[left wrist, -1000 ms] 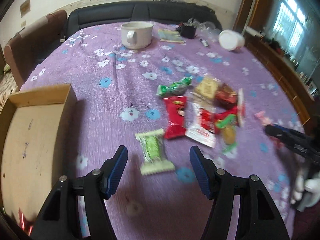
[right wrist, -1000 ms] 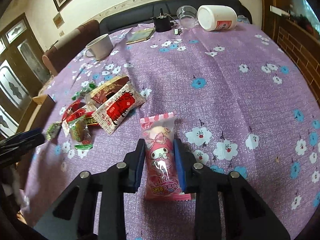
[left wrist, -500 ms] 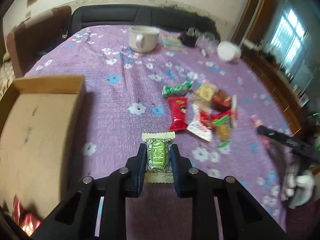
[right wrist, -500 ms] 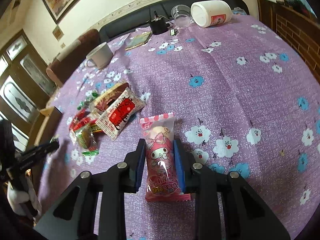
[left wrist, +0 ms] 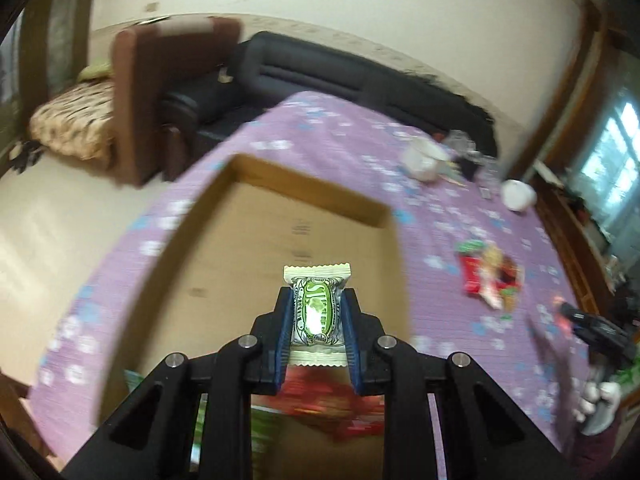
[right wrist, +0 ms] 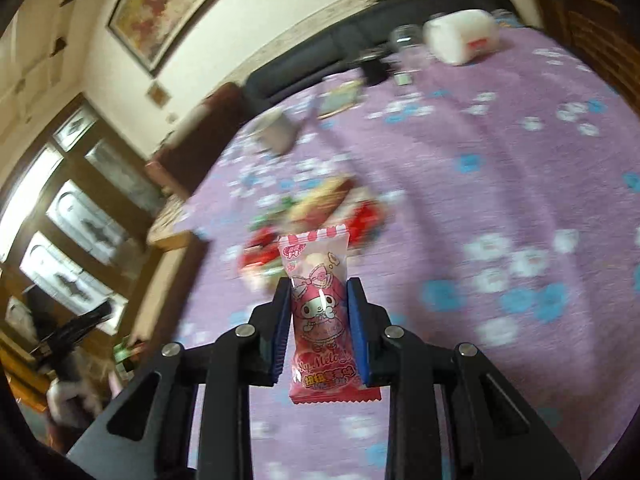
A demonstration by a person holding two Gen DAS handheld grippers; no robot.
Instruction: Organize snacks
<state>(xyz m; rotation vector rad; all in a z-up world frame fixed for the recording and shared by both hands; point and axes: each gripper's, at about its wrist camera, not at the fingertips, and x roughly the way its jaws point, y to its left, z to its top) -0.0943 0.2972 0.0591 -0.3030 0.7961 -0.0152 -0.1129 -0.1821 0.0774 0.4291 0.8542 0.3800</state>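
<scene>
Snacks are what I am sorting now, and each claw carries one. My left gripper (left wrist: 316, 322) is clamped on the green snack packet (left wrist: 317, 309); its jaws closed on this packet only a moment ago, and the blue pads press on its two long sides. The packet's long axis runs forward along the fingers, and its crimped end sticks out past the tips. The cardboard box (left wrist: 384, 216) lies directly below and ahead of this claw, with its open floor under the packet, so I judge that the left hand is the nearer one to the box. Some red wrappers (left wrist: 332, 408) already lie in the box under the fingers, but they are blurred.

My right gripper (right wrist: 318, 320) is clamped on the pink snack packet (right wrist: 320, 312), also lengthwise, above the purple tablecloth (right wrist: 500, 168). From this claw the box is far to the left, beyond the snack pile (right wrist: 316, 216). I think the left packet should be dropped first.
</scene>
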